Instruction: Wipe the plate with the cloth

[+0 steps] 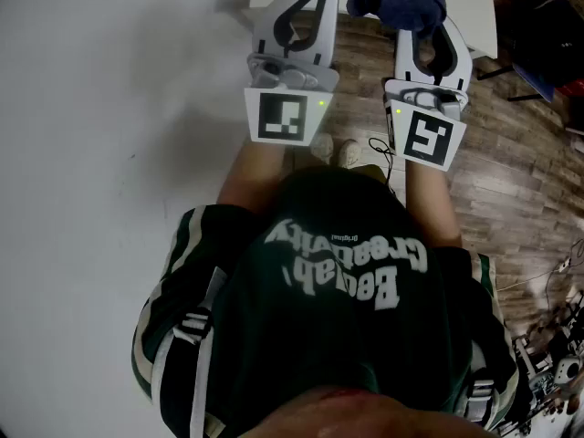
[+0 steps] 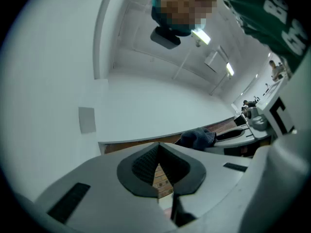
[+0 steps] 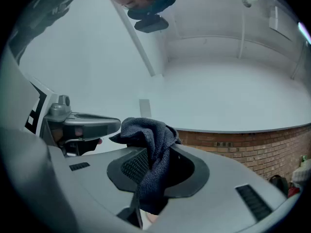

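1. In front of your chest, you carry both tools side by side, tilted up and away from you, above the wooden floor (image 1: 511, 190) and your shoes (image 1: 333, 150). That carrying posture suggests you are on your way to the work, not at it.
2. Your left gripper (image 2: 158, 149) has its jaws together with nothing between them. Only a sliver of floor shows through the slot behind the tips. It looks like the free tool, probably there to steady the plate once you reach it.
3. Your right gripper (image 3: 155, 154) is clamped on the dark blue cloth (image 3: 146, 130). The pads pinch a fold of it, so a loose bunch spills out above the tips and a tail hangs down between the jaws toward the handle. Gripped this way, the bunch leads the tool, which should let it serve as the wiping pad.
4. From above, the cloth's bunch sits just beside the left gripper's tips, on their right, and is apart from them.
5. No view shows the plate, so you cannot place it against either tool. A white surface (image 1: 109, 108) lies to your left and beyond the tips, and whether the plate is on it cannot be told. By my reading, the wipe has not yet begun.
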The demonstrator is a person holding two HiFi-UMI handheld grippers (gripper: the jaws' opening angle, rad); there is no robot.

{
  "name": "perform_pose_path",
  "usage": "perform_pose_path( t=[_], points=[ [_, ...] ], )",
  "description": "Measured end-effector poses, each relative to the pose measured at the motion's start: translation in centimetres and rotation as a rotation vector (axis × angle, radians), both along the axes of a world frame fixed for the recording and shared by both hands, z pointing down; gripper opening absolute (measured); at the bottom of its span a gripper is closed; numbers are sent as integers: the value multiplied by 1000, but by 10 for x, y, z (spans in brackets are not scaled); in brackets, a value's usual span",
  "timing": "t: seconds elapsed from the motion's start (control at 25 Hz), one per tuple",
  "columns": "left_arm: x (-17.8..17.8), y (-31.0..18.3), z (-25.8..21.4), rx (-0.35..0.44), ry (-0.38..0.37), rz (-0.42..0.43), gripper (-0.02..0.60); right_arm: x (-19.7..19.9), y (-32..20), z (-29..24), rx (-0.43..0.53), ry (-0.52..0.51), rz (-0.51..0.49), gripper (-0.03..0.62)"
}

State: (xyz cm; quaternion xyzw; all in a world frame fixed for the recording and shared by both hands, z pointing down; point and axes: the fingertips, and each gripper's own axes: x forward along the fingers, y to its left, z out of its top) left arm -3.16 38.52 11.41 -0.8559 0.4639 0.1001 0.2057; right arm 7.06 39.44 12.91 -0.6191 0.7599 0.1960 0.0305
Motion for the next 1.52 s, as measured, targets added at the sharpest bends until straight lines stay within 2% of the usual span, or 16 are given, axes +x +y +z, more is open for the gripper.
perform_pose_path(
  t=[0.52, 0.76, 1.12, 1.52],
  points=[
    [8, 4, 11, -16, 10, -3, 2, 12, 5, 7, -1, -9, -4, 81],
    [7, 7, 1, -16, 7, -9, 2, 16, 7, -2, 0, -30, 4, 83],
    [36, 18, 7, -20, 5, -17, 2, 45, 19, 7, -1, -50, -27, 83],
    [44, 41, 8, -12, -11, 0, 2, 51, 42, 9, -2, -61, -34, 83]
  ],
)
